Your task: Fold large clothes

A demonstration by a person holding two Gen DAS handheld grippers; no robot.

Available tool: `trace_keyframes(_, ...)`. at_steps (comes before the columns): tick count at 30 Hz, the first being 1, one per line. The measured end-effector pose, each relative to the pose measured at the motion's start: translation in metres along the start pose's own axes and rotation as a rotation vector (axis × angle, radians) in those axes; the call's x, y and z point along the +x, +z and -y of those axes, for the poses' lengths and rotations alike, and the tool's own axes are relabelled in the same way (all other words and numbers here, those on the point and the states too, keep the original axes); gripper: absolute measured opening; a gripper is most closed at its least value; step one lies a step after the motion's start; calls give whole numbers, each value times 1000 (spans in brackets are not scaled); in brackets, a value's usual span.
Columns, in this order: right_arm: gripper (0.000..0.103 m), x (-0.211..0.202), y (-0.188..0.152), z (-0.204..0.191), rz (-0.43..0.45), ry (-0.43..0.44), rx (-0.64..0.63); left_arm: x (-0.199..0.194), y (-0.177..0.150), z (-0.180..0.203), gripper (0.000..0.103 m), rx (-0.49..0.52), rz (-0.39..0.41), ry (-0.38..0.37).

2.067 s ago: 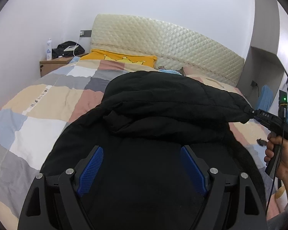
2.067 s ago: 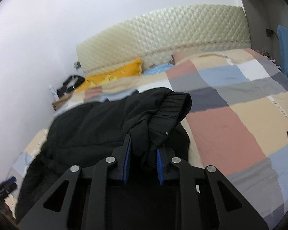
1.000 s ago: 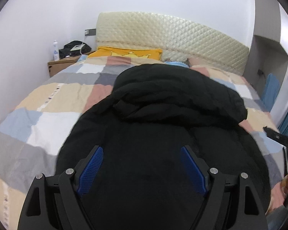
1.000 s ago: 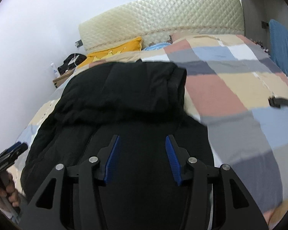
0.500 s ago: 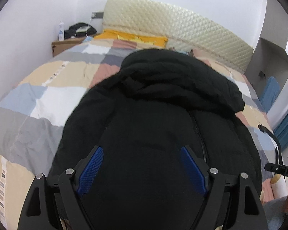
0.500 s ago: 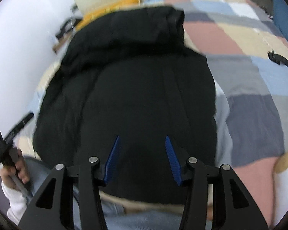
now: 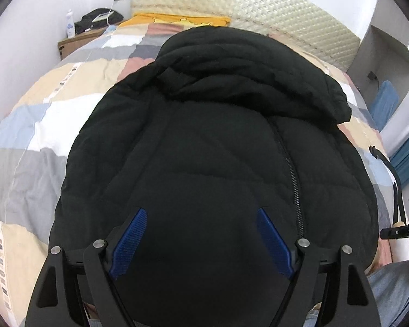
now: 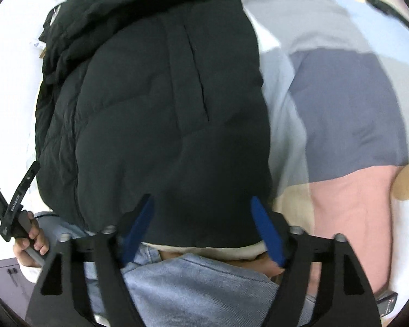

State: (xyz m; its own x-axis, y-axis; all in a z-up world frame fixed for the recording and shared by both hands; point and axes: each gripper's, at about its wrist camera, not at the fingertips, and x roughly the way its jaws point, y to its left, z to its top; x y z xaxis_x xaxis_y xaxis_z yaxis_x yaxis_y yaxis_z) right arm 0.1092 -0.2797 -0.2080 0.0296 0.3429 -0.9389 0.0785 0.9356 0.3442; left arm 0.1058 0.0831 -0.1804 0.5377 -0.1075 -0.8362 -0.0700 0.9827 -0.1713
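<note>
Left wrist view: black puffer jacket [image 7: 204, 141] on patchwork duvet [image 7: 27, 147], long axis toward quilted headboard [image 7: 245, 8]; folded bulk at headboard end, hem near person. Left gripper [image 7: 201, 239] jaws wide, empty, above hem.

Right wrist view: right gripper [image 8: 201, 231] jaws opening, nothing pinched, over near hem of jacket [image 8: 155, 95], above jeans [image 8: 193, 288].

Step judged: reaching for hem; next needs both claws clamping hem corners, folding toward headboard.

Patchwork quilt [image 7: 35, 125] on bed, yellow pillow [image 7: 177, 19] against quilted headboard [image 7: 245, 8], bottle [image 7: 70, 24] on nightstand [image 7: 73, 42].
</note>
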Motion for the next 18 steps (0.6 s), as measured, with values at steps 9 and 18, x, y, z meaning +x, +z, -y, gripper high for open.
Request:
trace_keyframes(9, 103, 35, 22, 3, -142, -59, 57, 4, -1, -4, 82, -13, -26, -9)
trace_keyframes(18, 103, 55, 36, 16, -198, 2, 75, 10, -1, -8, 82, -35, -45, -28)
